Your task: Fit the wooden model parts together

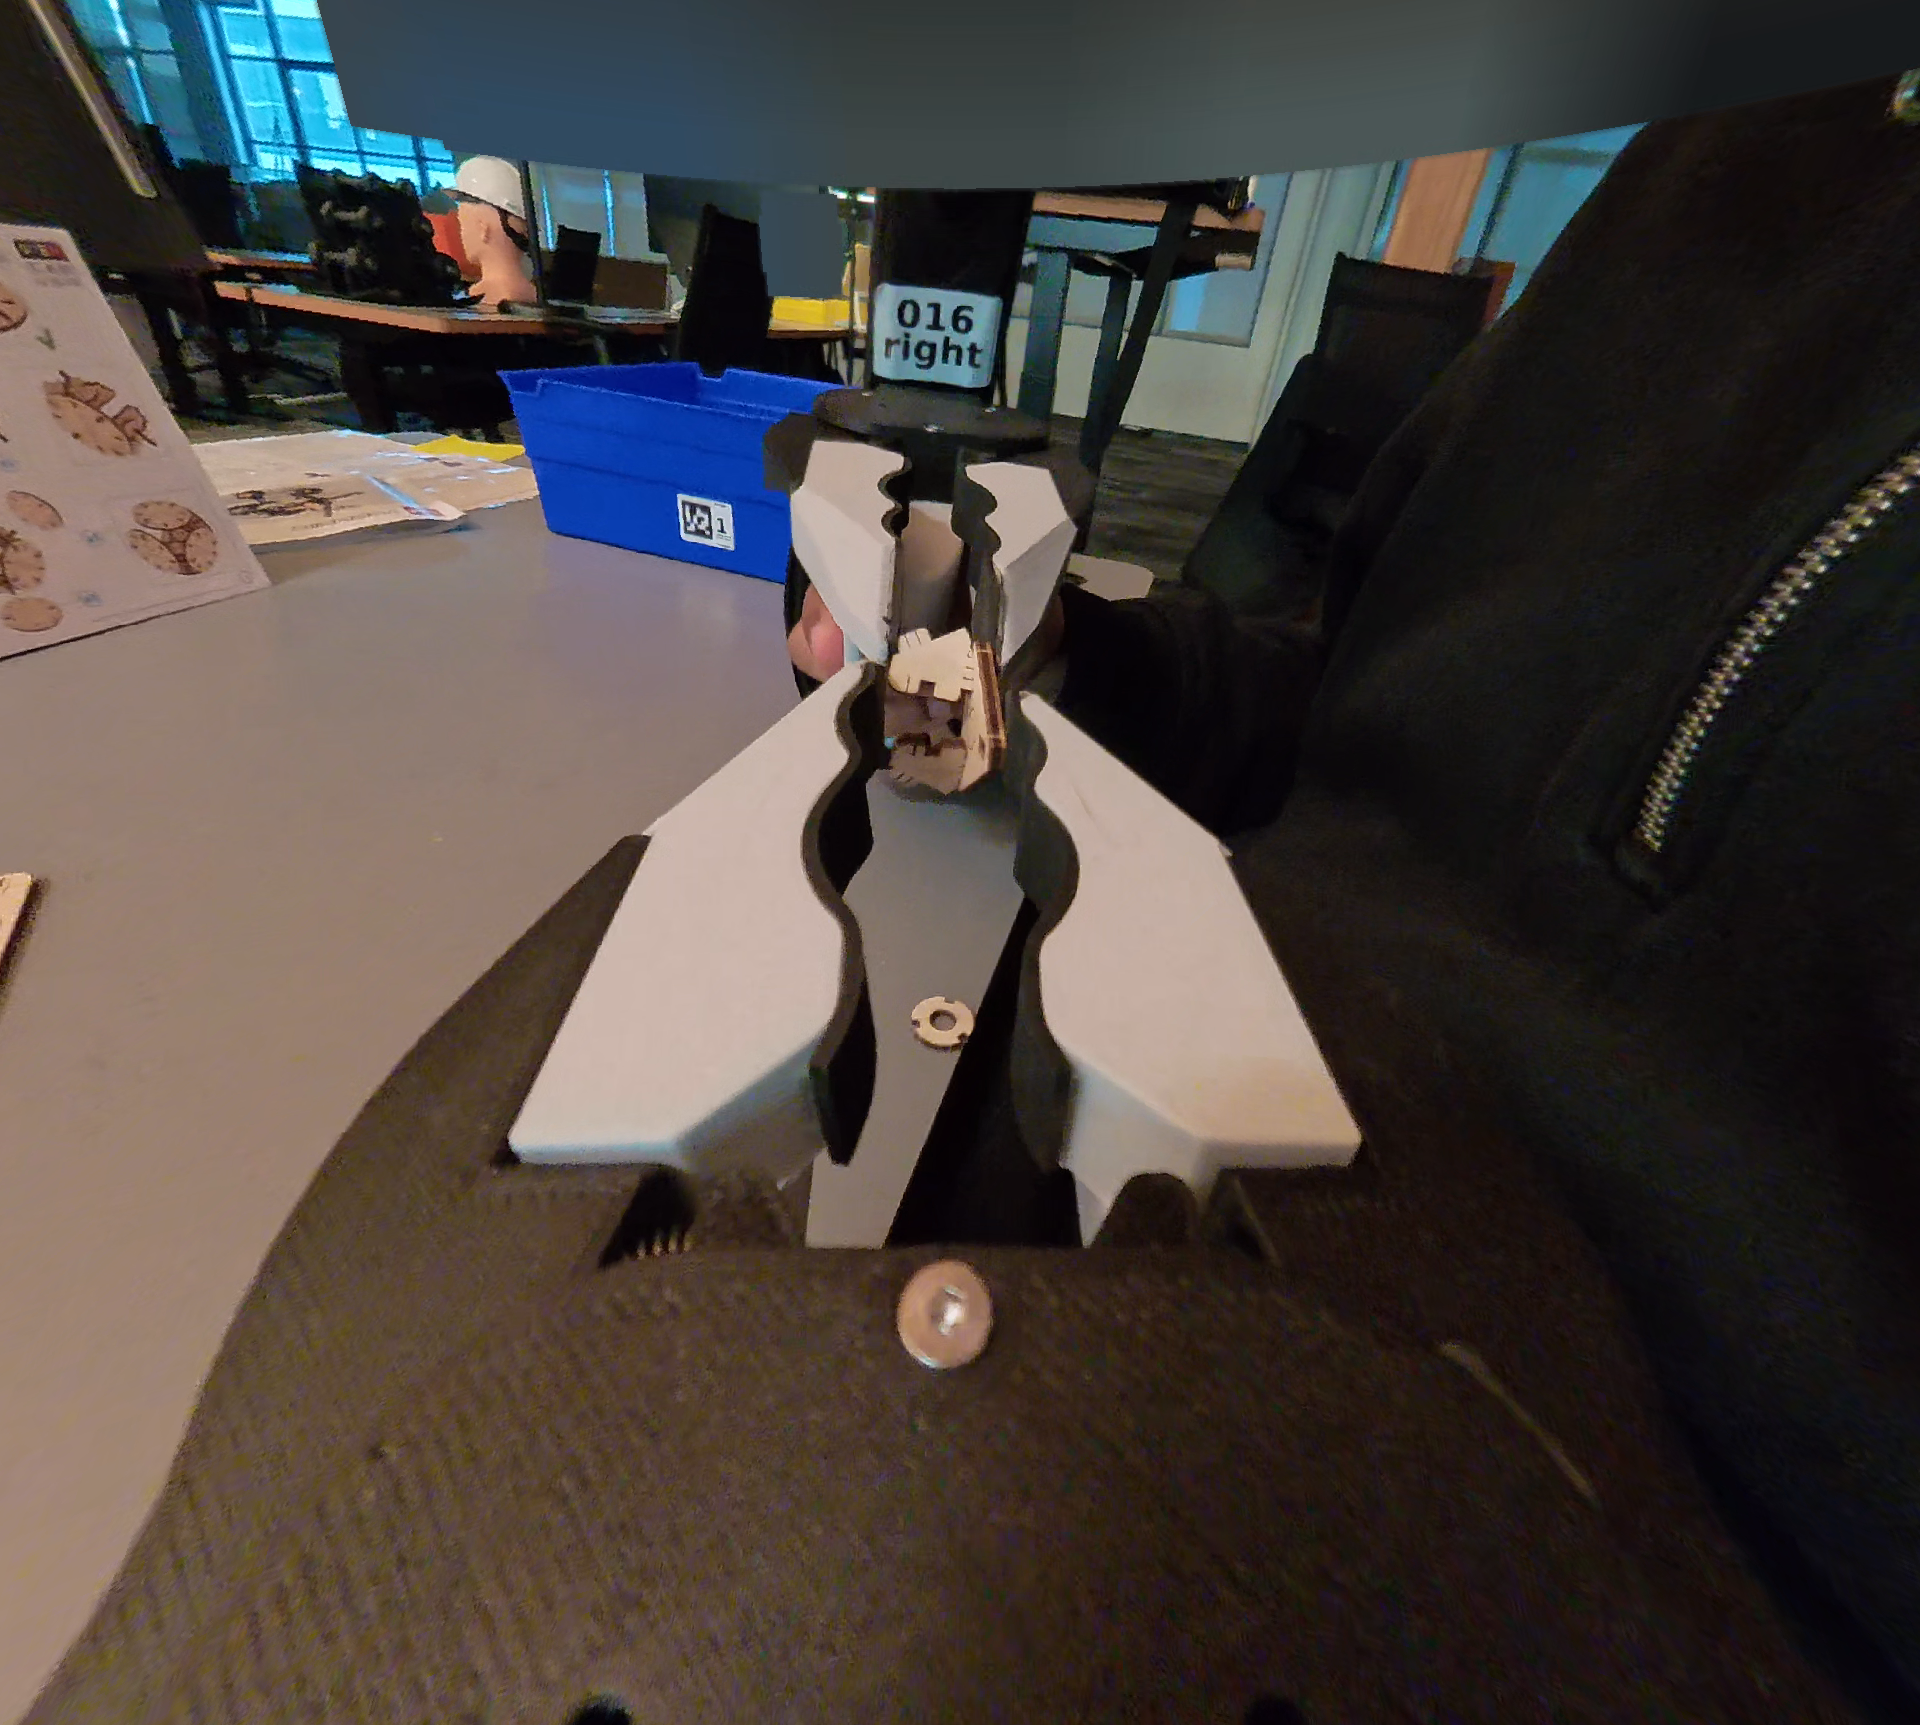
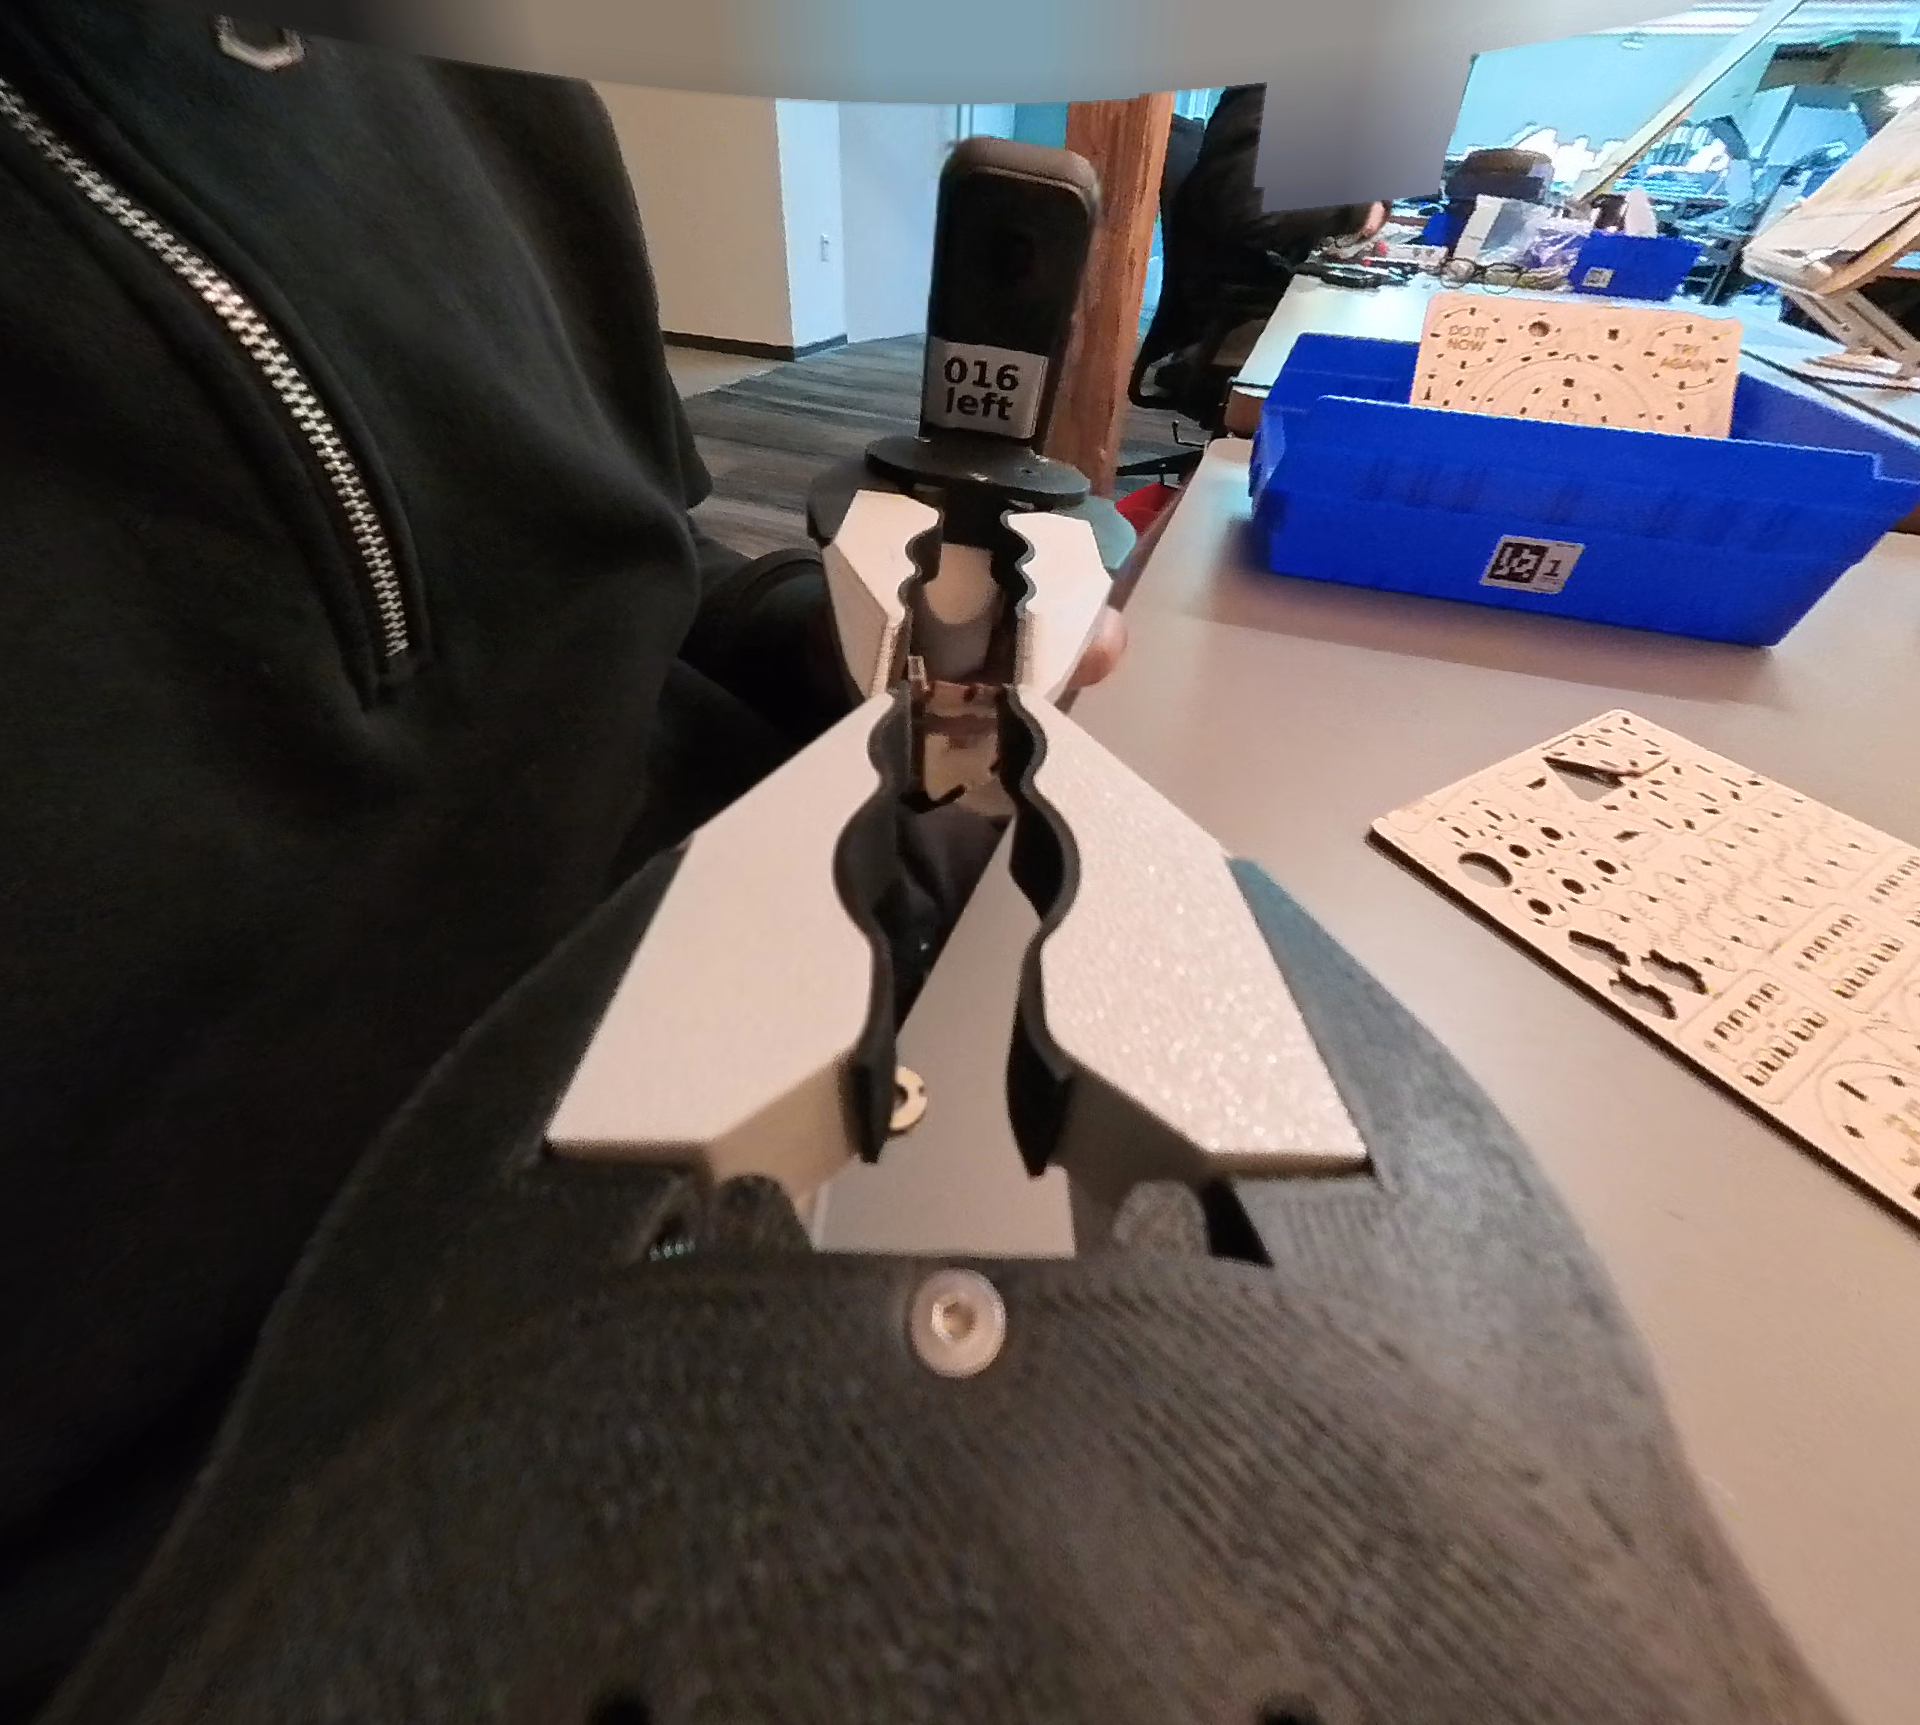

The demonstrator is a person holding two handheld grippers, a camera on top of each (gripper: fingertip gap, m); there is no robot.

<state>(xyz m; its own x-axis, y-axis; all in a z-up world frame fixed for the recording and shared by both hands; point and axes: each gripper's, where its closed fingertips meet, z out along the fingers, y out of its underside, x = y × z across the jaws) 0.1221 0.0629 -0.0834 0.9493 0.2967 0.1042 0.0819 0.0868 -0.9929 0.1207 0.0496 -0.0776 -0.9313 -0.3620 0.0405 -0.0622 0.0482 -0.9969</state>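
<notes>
wooden assembly (image 1: 940, 709): small pale laser-cut plywood piece with toothed edges and dark burnt rims, several slotted layers.
pose: upright, raised above the grey table (image 1: 364, 740).
place: between the facing tips of both grippers.

A white printed label (image 1: 935, 333) is sitting on the camera stalk above the right gripper (image 1: 940, 636), and a matching one (image 2: 982, 392) above the left gripper (image 2: 961, 667). The blue bin (image 2: 1455, 522) is carrying a square coded tag (image 2: 1536, 567). A wooden panel (image 2: 1579, 366) standing in it is showing engraved wording. An instruction sheet (image 1: 94, 449) is bearing print too small to read.
</notes>
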